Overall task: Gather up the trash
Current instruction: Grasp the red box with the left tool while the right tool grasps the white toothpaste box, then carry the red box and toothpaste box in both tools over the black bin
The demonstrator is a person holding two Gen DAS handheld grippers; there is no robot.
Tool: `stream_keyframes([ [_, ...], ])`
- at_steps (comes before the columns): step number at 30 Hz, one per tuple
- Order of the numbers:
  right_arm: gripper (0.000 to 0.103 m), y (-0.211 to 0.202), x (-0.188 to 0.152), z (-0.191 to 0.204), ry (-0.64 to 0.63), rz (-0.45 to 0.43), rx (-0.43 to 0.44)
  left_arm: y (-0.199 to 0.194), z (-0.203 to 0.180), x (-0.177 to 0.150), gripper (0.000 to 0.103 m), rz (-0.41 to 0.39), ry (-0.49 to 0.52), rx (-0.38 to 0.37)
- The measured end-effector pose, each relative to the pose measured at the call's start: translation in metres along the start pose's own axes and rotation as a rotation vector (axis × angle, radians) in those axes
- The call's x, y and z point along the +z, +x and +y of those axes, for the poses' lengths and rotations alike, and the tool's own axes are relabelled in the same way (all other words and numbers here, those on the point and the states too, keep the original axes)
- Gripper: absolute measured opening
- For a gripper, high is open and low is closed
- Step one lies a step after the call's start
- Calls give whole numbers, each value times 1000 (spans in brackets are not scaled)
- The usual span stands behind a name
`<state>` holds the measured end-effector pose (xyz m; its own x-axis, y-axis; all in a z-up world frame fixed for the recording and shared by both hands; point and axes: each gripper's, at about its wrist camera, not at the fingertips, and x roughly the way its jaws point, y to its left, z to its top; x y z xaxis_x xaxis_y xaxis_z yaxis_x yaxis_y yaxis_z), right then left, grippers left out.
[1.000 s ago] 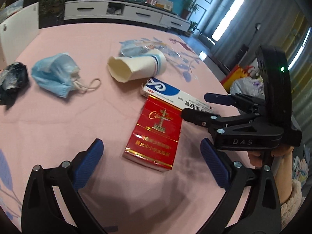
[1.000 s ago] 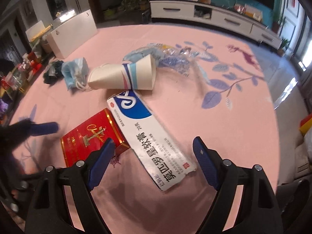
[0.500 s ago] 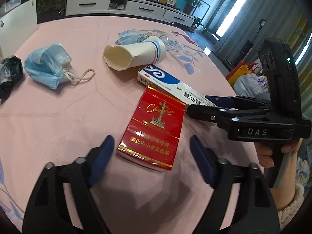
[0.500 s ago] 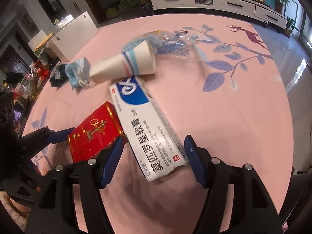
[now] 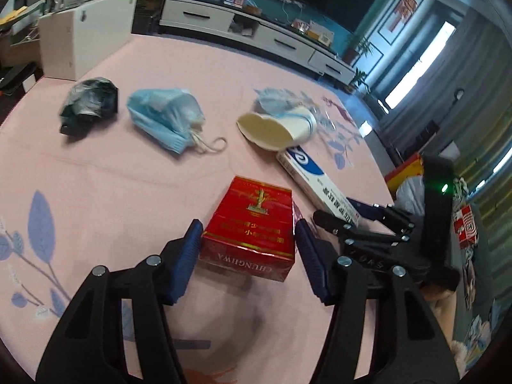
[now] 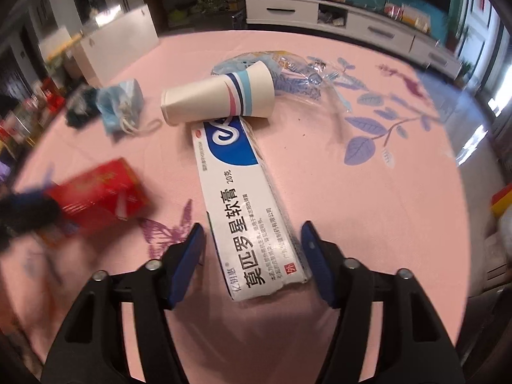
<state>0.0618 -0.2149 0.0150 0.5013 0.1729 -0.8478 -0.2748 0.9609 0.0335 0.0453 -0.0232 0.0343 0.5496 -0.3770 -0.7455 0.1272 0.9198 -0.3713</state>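
The left gripper (image 5: pixel 248 246) has its two blue pads on either side of the red box (image 5: pixel 252 224). The pads touch, or almost touch, its sides, so it looks like a pinch on the box. The box's near end seems a bit off the pink table (image 5: pixel 105 192), but I cannot be sure.

The right gripper (image 6: pixel 252 249) sits low over the table with its jaws spread wide. The long white and blue box (image 6: pixel 246 211) lies flat between them. There is a small gap on each side, so the pads are not touching it.

The far end of that long box touches a paper cup (image 6: pixel 220 97) lying on its side. Behind the cup is some crinkly clear wrap (image 6: pixel 304 70). To the left of the cup is a bunched-up blue face mask (image 5: pixel 166 120) with its white strings hanging out. Left of the mask is a crumpled black bag (image 5: pixel 88 104). All of these rest on the pink table.
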Motion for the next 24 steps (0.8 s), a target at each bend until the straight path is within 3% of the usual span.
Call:
stream_keyframes([
  [2, 47, -2, -1, 4, -3, 1, -1, -7, 4, 2, 60, -24, -7, 18],
  [9, 45, -19, -10, 0, 123, -1, 29, -19, -2, 6, 59, -51, -15, -5],
  [17, 45, -90, -38, -25, 350, -124, 47, -39, -6, 8, 59, -94, -12, -61],
  [24, 45, -163, -82, -52, 533, -320, -119, -47, -26, 0, 59, -102, 27, -89],
])
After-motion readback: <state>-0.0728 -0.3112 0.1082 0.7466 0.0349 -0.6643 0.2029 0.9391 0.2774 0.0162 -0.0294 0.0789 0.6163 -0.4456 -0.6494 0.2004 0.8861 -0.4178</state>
